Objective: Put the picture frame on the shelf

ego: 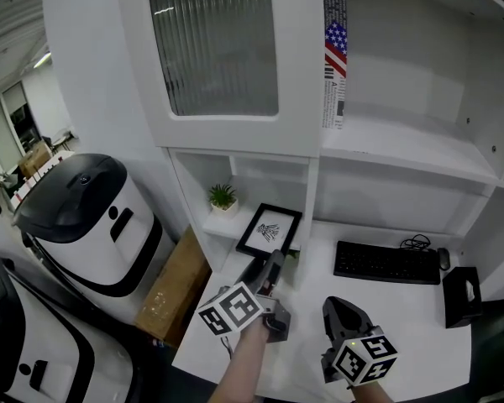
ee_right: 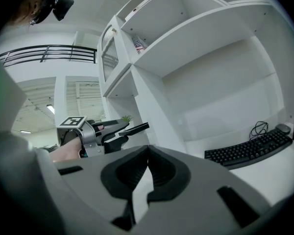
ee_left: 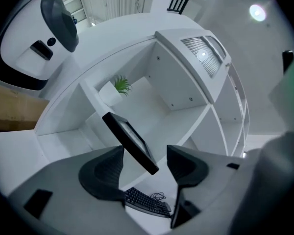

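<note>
The black picture frame (ego: pixel 269 229) with a white print stands tilted in the low shelf compartment (ego: pixel 221 225), right of a small plant. My left gripper (ego: pixel 269 265) is just in front of the frame's lower edge. In the left gripper view the frame (ee_left: pixel 130 141) runs slantwise between the jaws of the left gripper (ee_left: pixel 145 151), which stand open with a gap on each side. My right gripper (ego: pixel 340 307) hovers over the desk (ego: pixel 319 376) to the right, and the right gripper (ee_right: pixel 147 151) is shut with nothing in it. The left gripper (ee_right: pixel 112 131) and the frame (ee_right: pixel 134 128) show from the side.
On the desk lie a black keyboard (ego: pixel 386 263), a mouse (ego: pixel 443 259) and a black box (ego: pixel 462 296). A potted plant (ego: pixel 223 198) shares the frame's compartment. A ribbed-glass cabinet door (ego: pixel 214 44) hangs above. Left of the desk are a cardboard box (ego: pixel 176 284) and a white-and-black machine (ego: pixel 92 225).
</note>
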`<state>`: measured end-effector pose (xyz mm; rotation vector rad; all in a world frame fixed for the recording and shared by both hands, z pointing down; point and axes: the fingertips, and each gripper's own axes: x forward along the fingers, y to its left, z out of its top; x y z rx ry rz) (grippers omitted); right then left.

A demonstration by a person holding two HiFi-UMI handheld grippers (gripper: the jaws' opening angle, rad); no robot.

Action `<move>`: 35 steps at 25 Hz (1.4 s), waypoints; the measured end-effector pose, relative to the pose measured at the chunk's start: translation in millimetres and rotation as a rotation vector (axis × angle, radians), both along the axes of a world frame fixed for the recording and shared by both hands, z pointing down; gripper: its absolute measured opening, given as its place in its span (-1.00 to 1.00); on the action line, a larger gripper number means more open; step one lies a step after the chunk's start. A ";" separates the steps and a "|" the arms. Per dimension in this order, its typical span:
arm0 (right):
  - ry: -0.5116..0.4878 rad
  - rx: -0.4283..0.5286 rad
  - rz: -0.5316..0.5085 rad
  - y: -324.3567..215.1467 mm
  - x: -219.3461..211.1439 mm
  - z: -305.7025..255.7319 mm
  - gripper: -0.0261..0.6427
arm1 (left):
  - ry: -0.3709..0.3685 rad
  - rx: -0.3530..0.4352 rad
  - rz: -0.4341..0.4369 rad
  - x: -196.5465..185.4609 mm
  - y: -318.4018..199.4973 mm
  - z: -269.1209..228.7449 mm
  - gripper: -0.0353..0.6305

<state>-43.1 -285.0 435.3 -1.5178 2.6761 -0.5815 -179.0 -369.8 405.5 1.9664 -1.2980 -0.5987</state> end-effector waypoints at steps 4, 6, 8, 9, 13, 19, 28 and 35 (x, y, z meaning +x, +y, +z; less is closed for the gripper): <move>-0.006 0.003 -0.003 1.4 1.8 -1.0 -0.92 | -0.055 -0.004 -0.007 1.2 5.6 1.7 -0.12; -0.009 0.004 0.000 2.0 4.4 -1.2 -0.92 | -0.086 -0.004 -0.014 -0.6 8.8 2.8 -0.11; -0.011 0.003 0.003 3.0 7.0 -1.1 -0.92 | -0.117 0.000 -0.017 -2.2 12.3 2.6 -0.10; -0.012 0.002 0.003 3.7 7.8 -0.9 -0.92 | -0.138 0.005 -0.021 -3.0 14.5 1.6 -0.10; -0.018 0.000 -0.002 6.5 8.9 -0.1 -0.92 | -0.266 0.025 -0.031 -3.3 21.8 -2.6 -0.09; -0.021 0.000 -0.010 11.5 8.4 0.1 -0.92 | -0.480 0.041 -0.010 3.5 25.9 -1.7 -0.09; -0.021 -0.001 -0.006 15.4 10.9 1.0 -0.92 | -0.726 0.047 0.000 12.3 20.2 3.2 -0.09; -0.023 0.001 0.004 15.1 13.6 -0.2 -0.92 | -0.763 0.043 0.004 20.5 13.9 3.4 -0.09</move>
